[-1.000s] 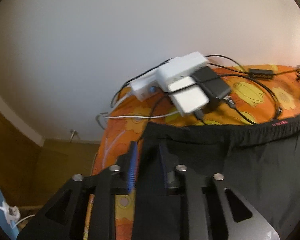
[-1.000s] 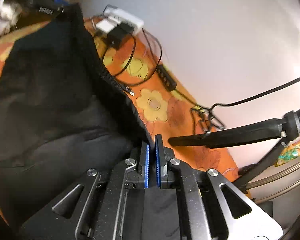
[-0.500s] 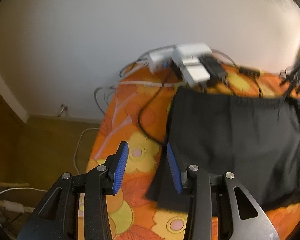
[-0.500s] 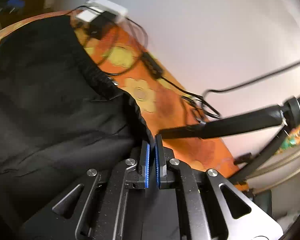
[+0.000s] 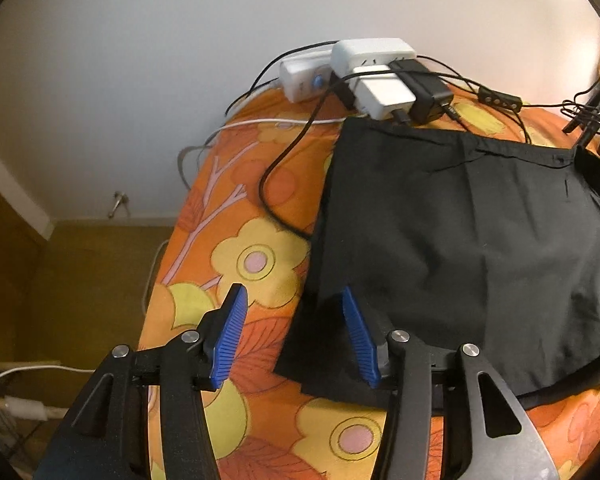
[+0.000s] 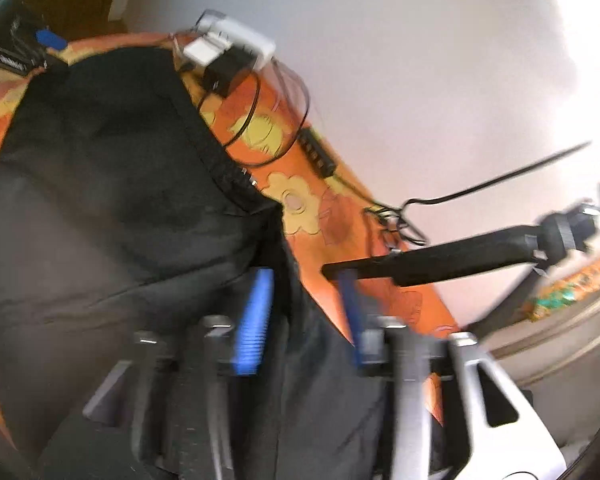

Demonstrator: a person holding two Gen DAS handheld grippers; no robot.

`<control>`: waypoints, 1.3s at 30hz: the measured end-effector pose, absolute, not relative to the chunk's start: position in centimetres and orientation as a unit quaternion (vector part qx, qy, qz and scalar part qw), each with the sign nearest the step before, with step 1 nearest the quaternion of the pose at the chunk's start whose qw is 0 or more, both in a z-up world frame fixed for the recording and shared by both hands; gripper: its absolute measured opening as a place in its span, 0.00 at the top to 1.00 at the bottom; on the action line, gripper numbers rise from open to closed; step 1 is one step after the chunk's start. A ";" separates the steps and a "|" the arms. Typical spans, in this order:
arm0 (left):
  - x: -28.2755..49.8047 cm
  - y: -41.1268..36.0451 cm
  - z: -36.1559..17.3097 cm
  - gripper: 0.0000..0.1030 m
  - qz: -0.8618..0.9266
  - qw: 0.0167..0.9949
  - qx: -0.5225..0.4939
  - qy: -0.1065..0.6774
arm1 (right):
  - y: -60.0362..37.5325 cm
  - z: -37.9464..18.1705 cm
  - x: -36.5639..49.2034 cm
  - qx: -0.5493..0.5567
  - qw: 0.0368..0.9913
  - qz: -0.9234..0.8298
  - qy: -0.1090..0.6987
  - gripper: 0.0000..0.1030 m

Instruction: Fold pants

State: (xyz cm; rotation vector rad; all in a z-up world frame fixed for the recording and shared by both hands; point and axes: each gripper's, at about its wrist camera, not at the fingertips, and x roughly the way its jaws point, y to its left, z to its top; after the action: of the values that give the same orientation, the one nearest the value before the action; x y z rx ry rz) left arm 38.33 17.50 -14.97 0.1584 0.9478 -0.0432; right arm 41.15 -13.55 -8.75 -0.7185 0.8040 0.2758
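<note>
So in the left wrist view, the far left was just a brownish floor with a white cable [image 5: 28, 372] running along it, and a plain white wall [image 5: 140, 60] behind. Then came the orange cover with big yellow flowers [image 5: 236, 264] on the padded surface. The left gripper [image 5: 292, 334] sat low over it with its blue ribbed fingers [image 5: 230, 340] spread wide, nothing between them; the left one was over the bare cover and the right one over the near corner of the pants. The black fabric pants [image 5: 460, 240] lay spread fairly flat on the cover, filling the right half of that view. Just past their far edge sat a clump of white power strips and adapters [image 5: 372, 72] with a black charger brick [image 5: 424, 92] plugged in and black cords looping around.

The right wrist view was pretty blurry. The same pants [image 6: 120, 200] took up the whole left side, with the gathered waistband [image 6: 228, 172] running diagonally and the flowered cover to its right. The right gripper [image 6: 306, 312] had its blue fingers [image 6: 256, 320] parted too, with a fold of the black cloth lying loose in the gap, not pinched. Right of that a black rod on a stand [image 6: 460, 256] stuck out over the cover's edge.
</note>
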 end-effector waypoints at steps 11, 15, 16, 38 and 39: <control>35.0 17.4 -15.4 0.56 -0.036 0.887 0.032 0.458 | -14.1 -4.4 33.6 -0.266 0.860 0.204 0.384 0.49; 34.6 16.8 -15.4 0.73 -0.043 0.891 0.040 0.451 | -13.9 -4.1 33.5 -0.191 0.829 0.285 0.441 0.49; 34.4 16.6 -15.4 0.76 -0.041 0.893 0.047 0.447 | -13.4 -4.4 33.2 -0.185 0.820 0.299 0.452 0.49; 33.3 18.1 -15.0 0.81 -0.059 0.895 -0.007 0.442 | -13.6 -10.8 28.1 -0.232 0.765 0.296 0.523 0.49; 33.4 17.9 -15.1 0.78 -0.056 0.894 -0.002 0.444 | -13.6 -10.8 28.1 -0.229 0.765 0.295 0.524 0.49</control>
State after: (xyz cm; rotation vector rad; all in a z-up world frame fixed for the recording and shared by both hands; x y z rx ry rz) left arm 33.41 17.89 -15.11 -0.0042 0.9213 -0.1159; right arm 28.10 -13.62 -10.76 -0.4977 1.1397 0.6409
